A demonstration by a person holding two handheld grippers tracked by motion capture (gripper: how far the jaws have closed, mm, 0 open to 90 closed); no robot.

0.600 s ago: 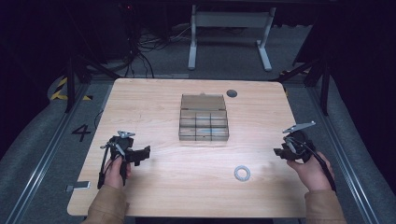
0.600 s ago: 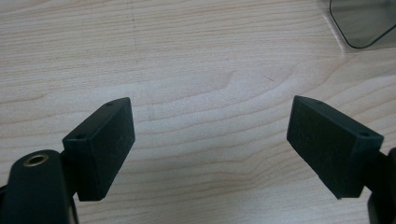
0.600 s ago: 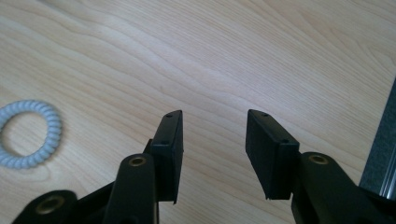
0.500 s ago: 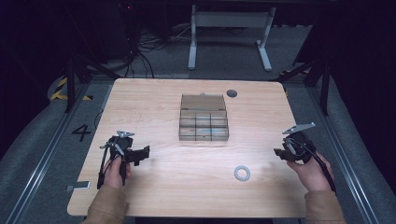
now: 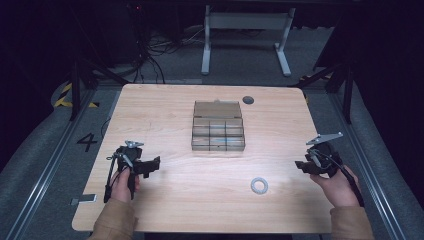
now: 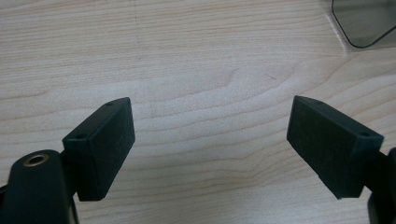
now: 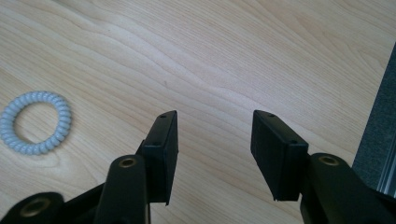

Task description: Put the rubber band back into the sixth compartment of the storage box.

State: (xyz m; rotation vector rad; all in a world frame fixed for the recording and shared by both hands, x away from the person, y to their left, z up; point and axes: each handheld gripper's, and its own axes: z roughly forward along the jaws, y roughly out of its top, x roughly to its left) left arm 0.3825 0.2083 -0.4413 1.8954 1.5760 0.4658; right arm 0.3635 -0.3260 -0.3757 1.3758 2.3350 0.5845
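A clear plastic compartment box (image 5: 218, 126) with its lid up stands at the middle of the wooden table (image 5: 165, 115); its corner (image 6: 369, 21) shows in the left gripper view. A pale coiled hair tie (image 5: 259, 185) (image 7: 35, 122) lies on the wood in front of the box, toward the right. My left gripper (image 5: 151, 166) (image 6: 210, 144) is held at the table's left side, jaws wide open over bare wood. My right gripper (image 5: 300, 165) (image 7: 214, 140) hovers near the right edge, open and empty, with the hair tie off to its left.
A dark round disc (image 5: 248, 100) lies on the table behind the box. The table's right edge and grey floor (image 7: 380, 130) sit close to the right gripper. A desk frame (image 5: 245, 30) and cables stand beyond the far edge.
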